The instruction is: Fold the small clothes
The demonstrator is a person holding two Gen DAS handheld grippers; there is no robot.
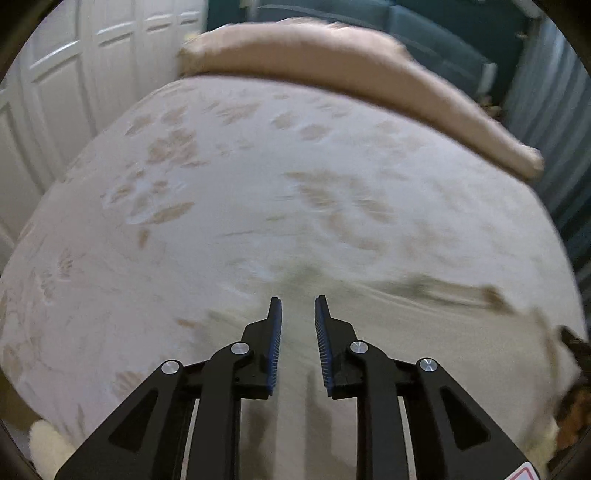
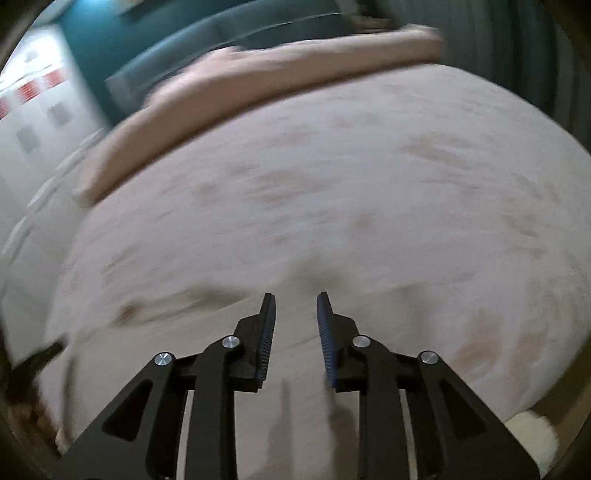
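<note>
A pale beige garment lies flat on the bed, with a darker olive band along its far edge. My left gripper hovers over it, open by a narrow gap with nothing between the blue pads. In the right wrist view the same garment spreads below my right gripper, its dark band off to the left. That gripper is also open by a narrow gap and holds nothing. Both views are blurred. A dark shape at each picture's edge may be the other gripper.
The bed cover is cream with faint tan leaf prints. A long pinkish pillow lies across its far end. White panelled doors stand at left, a teal sofa behind, and a white fluffy thing near the front edge.
</note>
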